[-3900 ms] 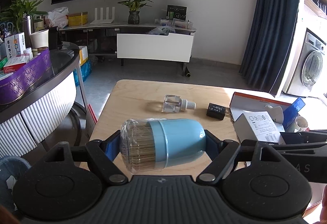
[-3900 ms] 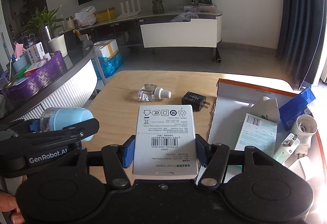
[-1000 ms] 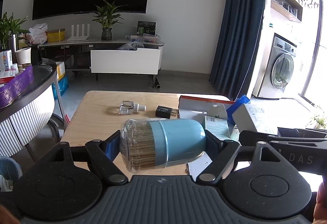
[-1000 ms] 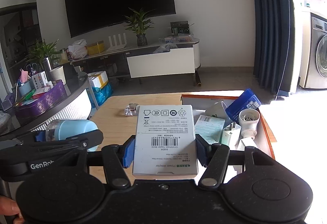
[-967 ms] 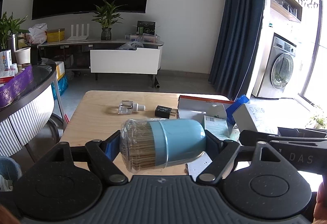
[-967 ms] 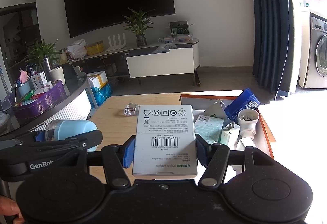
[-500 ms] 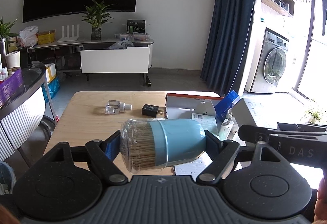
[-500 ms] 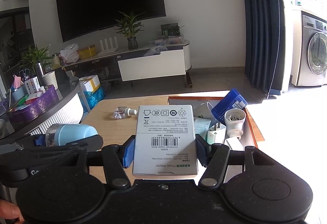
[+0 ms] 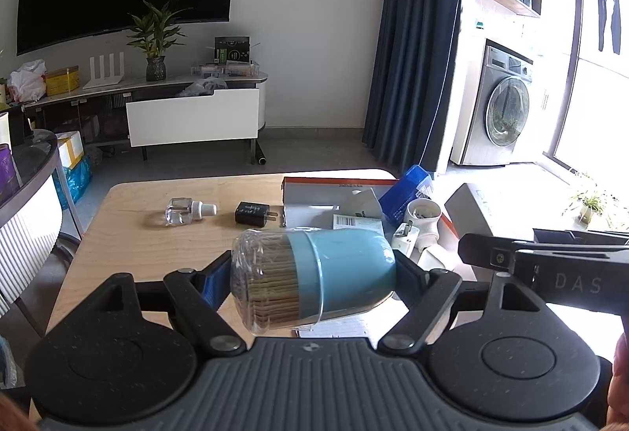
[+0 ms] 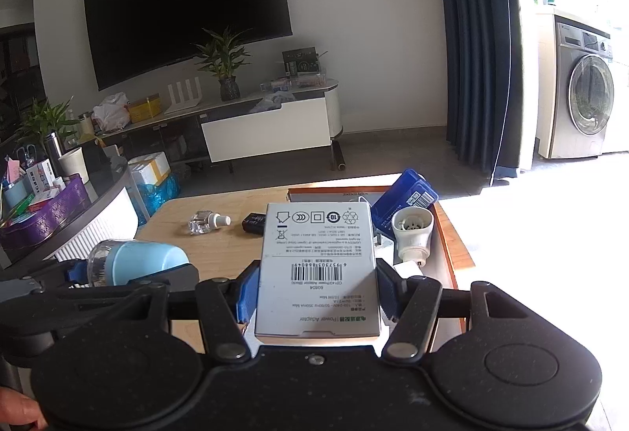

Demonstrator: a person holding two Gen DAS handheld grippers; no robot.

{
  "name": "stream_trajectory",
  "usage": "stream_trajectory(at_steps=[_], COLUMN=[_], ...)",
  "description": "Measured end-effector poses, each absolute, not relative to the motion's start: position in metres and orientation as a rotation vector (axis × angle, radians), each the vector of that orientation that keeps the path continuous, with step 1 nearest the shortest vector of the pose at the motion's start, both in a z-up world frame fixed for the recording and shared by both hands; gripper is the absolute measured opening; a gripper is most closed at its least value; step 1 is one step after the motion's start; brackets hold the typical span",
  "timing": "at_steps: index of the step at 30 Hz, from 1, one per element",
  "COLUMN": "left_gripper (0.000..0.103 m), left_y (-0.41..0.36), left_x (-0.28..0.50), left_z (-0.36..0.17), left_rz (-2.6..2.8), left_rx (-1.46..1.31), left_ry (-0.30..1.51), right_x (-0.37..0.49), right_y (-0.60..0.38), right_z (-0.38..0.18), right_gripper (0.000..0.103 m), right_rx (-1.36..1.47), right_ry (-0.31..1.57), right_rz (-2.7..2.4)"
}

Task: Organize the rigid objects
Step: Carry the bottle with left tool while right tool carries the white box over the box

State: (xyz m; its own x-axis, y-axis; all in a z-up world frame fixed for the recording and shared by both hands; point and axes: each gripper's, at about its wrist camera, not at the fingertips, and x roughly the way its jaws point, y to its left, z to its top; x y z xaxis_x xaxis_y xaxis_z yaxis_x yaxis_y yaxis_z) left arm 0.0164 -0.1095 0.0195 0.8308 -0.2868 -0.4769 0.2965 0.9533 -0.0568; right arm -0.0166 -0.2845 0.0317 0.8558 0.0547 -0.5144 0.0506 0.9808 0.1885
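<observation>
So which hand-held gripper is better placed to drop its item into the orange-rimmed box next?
Right, probably. The right hand-held gripper, shut on the adapter box, sits in line with the tray; the left, holding the toothpick jar, is beside it over the table.

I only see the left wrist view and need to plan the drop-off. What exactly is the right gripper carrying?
Observer: The right gripper is shut on a flat white box. Its label shows a barcode and the words Power Adapter.
Operator: Is it gripped squarely?
Observer: Yes. The blue pads clamp its two long sides, with the label facing up.
Operator: What lies beyond it?
Observer: In the right wrist view the box covers the left edge of the orange-rimmed tray and part of the black charger.
</observation>
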Motion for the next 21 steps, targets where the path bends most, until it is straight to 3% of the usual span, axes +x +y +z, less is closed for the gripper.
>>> stream_trajectory(at_steps=[21], left_gripper=[0.083], left_y=[-0.153], left_x=[0.039], left_z=[-0.003], left_rz=[-0.398], left_rx=[0.058], left_ry=[0.575], right_x=[-0.005], right_y=[-0.322], right_z=[0.014], right_gripper=[0.071], right_rx=[0.232], right_ry=[0.586], right_rz=[-0.112])
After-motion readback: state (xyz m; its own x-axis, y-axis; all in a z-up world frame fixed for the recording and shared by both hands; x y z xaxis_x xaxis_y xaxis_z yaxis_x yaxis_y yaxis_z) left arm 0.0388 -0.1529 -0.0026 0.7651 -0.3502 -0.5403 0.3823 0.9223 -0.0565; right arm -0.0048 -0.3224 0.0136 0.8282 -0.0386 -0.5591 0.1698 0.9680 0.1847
